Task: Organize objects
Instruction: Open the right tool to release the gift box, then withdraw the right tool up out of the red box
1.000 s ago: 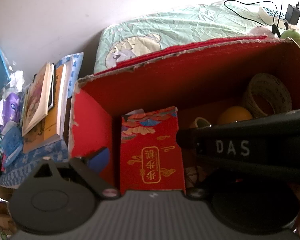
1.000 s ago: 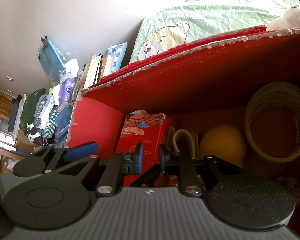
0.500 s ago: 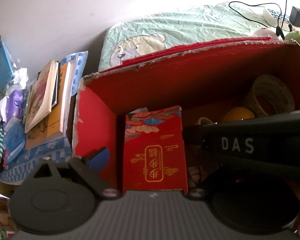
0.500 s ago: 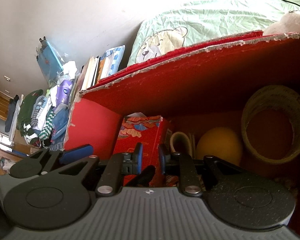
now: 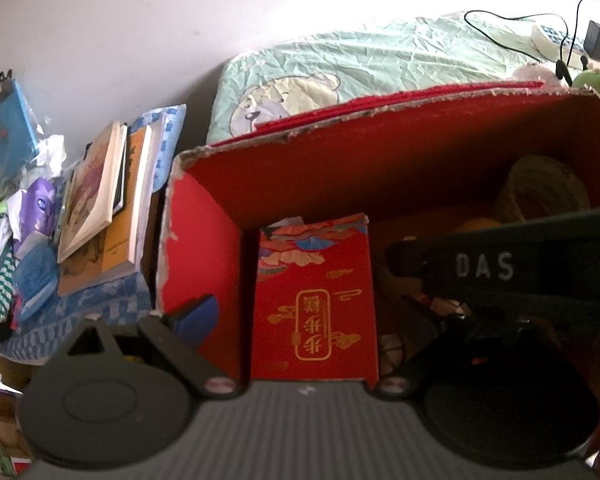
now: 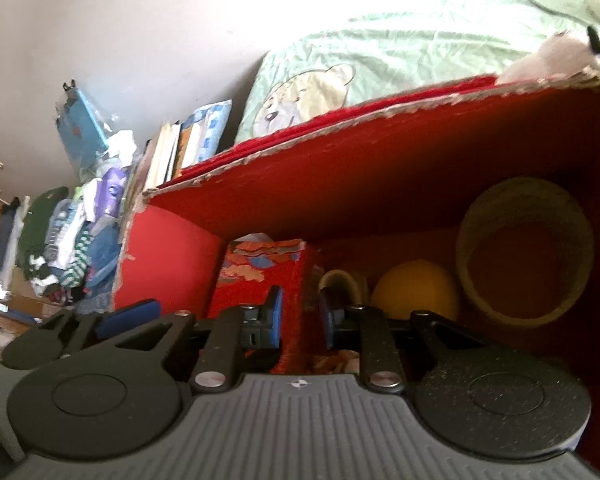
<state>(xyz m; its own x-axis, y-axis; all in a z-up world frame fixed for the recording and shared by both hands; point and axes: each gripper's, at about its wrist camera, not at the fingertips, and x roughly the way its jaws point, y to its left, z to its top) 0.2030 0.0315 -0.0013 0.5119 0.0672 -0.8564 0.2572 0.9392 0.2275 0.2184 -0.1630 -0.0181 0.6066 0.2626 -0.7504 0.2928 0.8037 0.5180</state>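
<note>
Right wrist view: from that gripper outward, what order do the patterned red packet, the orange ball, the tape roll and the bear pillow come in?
From the right gripper:
1. Red packet, just left of the fingertips.
2. Orange ball, to the right.
3. Tape roll, far right in the box.
4. Bear pillow, beyond the box.

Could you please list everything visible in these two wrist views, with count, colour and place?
Cardboard box: one, red, centre, open-topped.
Decorated packet: one, red with gold print, upright in the box's left part.
Ball: one, yellow-orange, in the box.
Large tape roll: one, tan, against the box's back wall.
Small tape roll: one, beige, between packet and ball.
Books: several, stacked left of the box.
Bedsheet: one, pale green, behind.
Charger: one, black, on the sheet.
Left gripper: jaws spread wide.
Right gripper: blue-padded jaws slightly apart, nothing gripped.
</note>
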